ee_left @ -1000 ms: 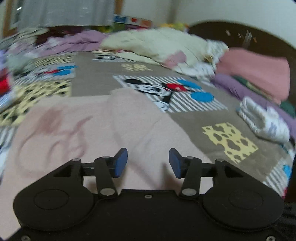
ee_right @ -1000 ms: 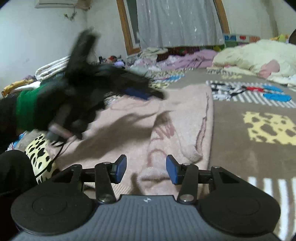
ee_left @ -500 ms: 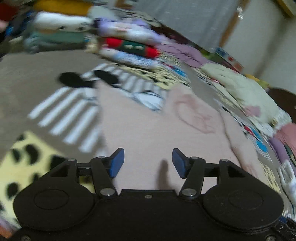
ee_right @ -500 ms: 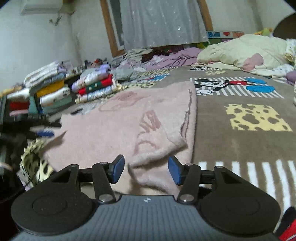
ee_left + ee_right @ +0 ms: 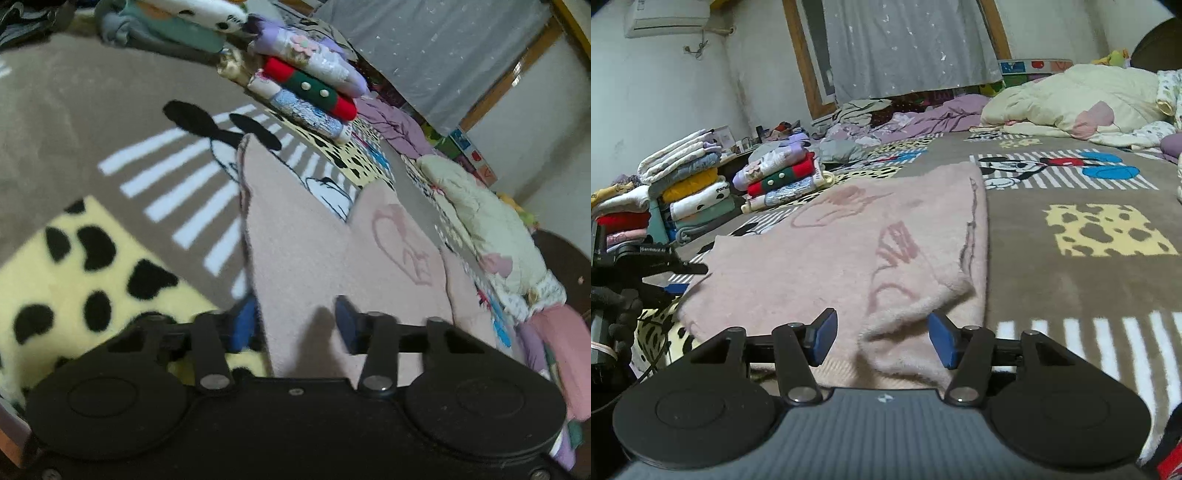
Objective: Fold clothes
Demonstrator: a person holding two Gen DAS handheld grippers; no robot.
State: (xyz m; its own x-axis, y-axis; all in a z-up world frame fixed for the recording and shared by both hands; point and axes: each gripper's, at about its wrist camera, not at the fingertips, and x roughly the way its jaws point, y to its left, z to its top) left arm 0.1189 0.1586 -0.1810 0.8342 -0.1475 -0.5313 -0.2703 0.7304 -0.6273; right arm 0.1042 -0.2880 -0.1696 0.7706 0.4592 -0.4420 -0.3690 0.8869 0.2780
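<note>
the left gripper (image 5: 293,325) has its blue-padded fingers apart, straddling the near left edge of a pink fleece garment (image 5: 314,251), nothing clamped. the right gripper (image 5: 882,338) is also spread wide, a rumpled corner of the same pink fleece garment (image 5: 849,251) lying between its pads. the garment lies mostly flat on a brown cartoon-print blanket (image 5: 1071,280) covering the bed. beyond it, stacks of folded clothes (image 5: 779,177) sit at the left edge and a cream quilt (image 5: 1071,99) lies farther back.
</note>
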